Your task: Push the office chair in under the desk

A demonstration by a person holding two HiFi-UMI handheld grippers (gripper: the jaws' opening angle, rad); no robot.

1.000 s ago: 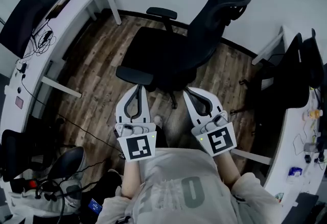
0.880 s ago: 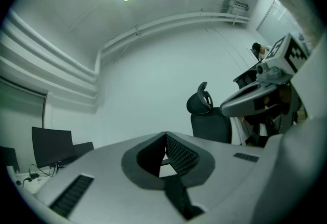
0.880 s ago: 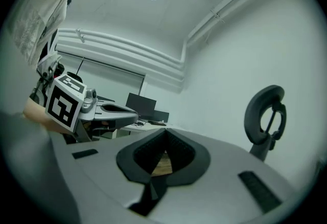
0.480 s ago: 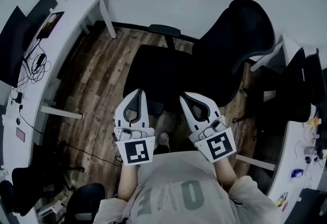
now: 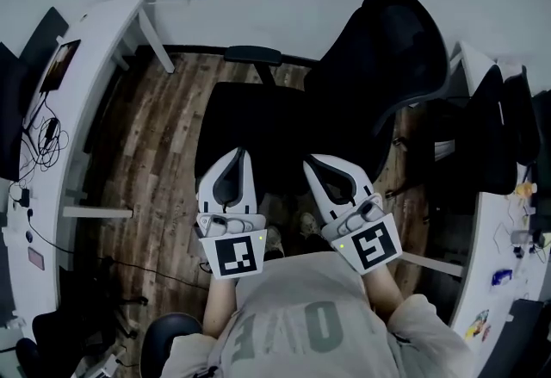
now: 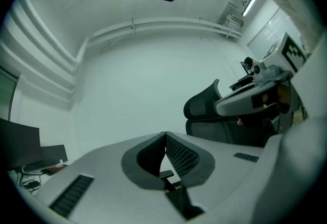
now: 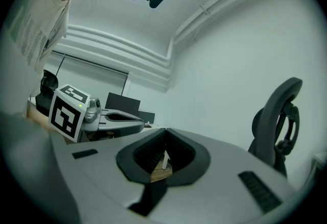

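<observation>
Grippers first: my left gripper (image 5: 232, 159) and right gripper (image 5: 315, 164) sit side by side, both closed on nothing. Their tips now overlap the near seat edge of the office chair (image 5: 258, 114); a second ago they stopped short, so I judge the push is starting. The chair stands on the floor (image 5: 164, 152) between the left worktop (image 5: 86, 40) and the right worktop (image 5: 491, 238), under neither.

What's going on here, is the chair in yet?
Not yet. A person holds a claw in each hand, both pointing level. The left claw and right claw are shut and empty, at the near edge of the black office chair seat; contact can't be confirmed. The chair stands on the wood floor between the left white desk and the right desk, its seat out in the open.
</observation>
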